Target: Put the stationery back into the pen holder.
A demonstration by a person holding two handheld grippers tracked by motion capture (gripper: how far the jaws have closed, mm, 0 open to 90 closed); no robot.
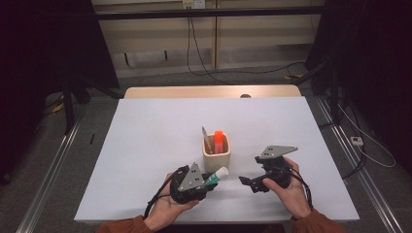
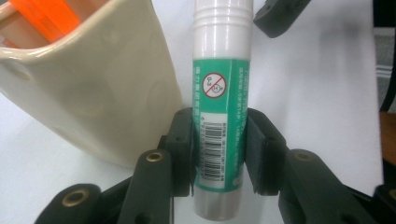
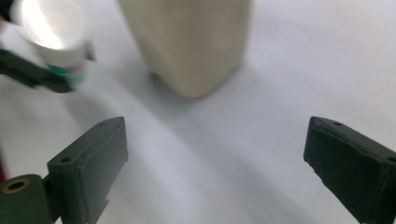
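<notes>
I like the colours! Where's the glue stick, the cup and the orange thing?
glue stick (image 2: 218, 116), left gripper view, green label.
cup (image 1: 216, 159), high view, front wall.
orange thing (image 1: 218, 141), high view, its top sticking out.

The high view looks forward and down from above the person's side onto the whole tabletop (image 1: 145, 145). The left gripper view sits very near, looking along its tongs (image 2: 219, 144) past the glue stick (image 2: 219, 93) beside the cream cup (image 2: 93, 93). The right gripper view looks low across the tabletop; it shares this cup and glue stick.
</notes>
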